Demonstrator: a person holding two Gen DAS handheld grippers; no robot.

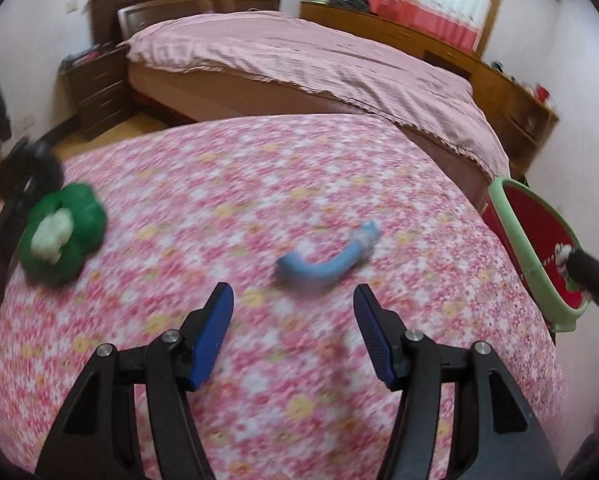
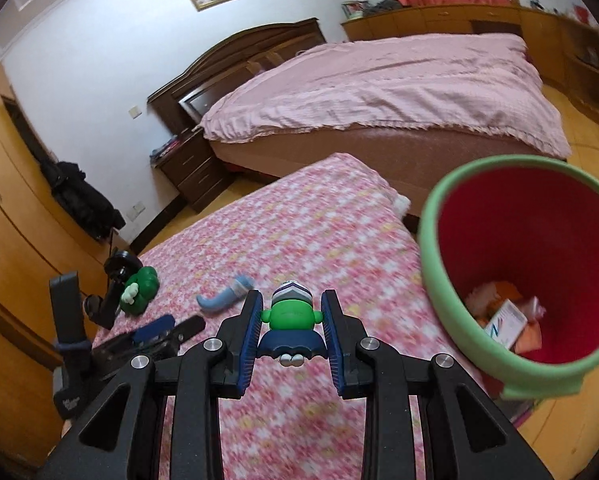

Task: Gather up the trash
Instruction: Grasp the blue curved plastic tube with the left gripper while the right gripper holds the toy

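While the right gripper [image 2: 291, 312] is clamped on the toy figure [image 2: 291, 312] short of the bin [image 2: 435, 216], it could drop onto the table [image 2: 299, 232] — the left gripper [image 1: 293, 300], jaws apart, holds nothing above the blue tube [image 1: 327, 256].

So the little green figure [image 2: 292, 316] with the striped cap and navy skirt is sitting pinched between blue pads, upright, hanging over the pink floral cloth [image 2: 299, 232]. A blue curved tube thing [image 1: 326, 258] is lying flat on that cloth, and a green flower-shaped toy [image 1: 65, 232] with a white centre is resting near its edge. The red bin [image 2: 539, 240] with the green rim is standing beside the cloth, already holding paper scraps and a small box [image 2: 506, 322].
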